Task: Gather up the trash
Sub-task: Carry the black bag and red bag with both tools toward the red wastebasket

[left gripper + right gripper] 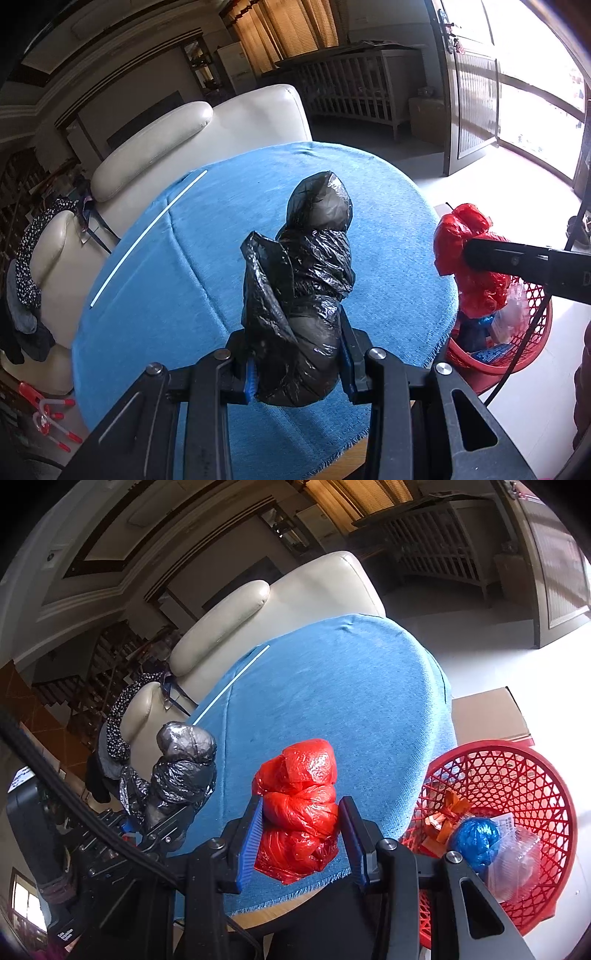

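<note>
Honestly, both grippers are clamped on slippery bundles, left gripper (297, 363) on the black bag (306, 280) mid-frame, right gripper (301, 843) on the red bag (297, 808), so either could probably slide out before reaching the red basket (517, 771) at lower right.

A glossy black bag (306, 280) and a bright red bag (299, 808) show over the plain blue tablecloth (177, 266). The red lattice-patterned basket (517, 775) holds a blue wad (474, 840) and orange wrapper (447, 818).
</note>
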`<state>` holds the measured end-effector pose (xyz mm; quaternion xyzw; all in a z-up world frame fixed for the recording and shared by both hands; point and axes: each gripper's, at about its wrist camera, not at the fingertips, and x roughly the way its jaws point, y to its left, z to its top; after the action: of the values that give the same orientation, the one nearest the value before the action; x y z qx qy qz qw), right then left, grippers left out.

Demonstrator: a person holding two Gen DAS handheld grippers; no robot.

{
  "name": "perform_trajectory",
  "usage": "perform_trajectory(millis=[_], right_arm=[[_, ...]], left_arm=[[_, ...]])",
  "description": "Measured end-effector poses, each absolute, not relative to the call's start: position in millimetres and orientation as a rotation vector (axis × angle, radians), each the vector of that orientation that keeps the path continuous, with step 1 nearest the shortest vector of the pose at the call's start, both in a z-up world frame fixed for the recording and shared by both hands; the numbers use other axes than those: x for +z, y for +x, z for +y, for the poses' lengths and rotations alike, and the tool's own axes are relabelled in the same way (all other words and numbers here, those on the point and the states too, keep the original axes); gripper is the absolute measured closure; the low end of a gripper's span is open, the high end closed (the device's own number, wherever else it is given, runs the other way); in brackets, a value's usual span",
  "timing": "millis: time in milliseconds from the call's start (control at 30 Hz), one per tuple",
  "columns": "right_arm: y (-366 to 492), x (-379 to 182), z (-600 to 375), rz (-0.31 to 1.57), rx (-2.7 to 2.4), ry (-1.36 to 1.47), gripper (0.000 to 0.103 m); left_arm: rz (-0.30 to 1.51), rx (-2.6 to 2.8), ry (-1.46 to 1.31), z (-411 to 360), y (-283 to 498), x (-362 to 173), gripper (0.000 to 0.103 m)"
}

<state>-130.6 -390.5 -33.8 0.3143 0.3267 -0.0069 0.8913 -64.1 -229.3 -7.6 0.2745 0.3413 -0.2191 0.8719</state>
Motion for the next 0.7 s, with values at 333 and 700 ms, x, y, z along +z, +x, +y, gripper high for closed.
perform_trajectory(millis=[333, 700], right_arm=[[-140, -38, -405, 0.664, -0.049, 0.675, 0.059], [-154, -41, -422, 0.641, -0.097, 0.702, 0.059]], left_arm=[[0.707, -0.479, 0.591, -228, -66, -8, 0.066], [0.705, -0.502, 0.612, -228, -65, -8, 0.066]])
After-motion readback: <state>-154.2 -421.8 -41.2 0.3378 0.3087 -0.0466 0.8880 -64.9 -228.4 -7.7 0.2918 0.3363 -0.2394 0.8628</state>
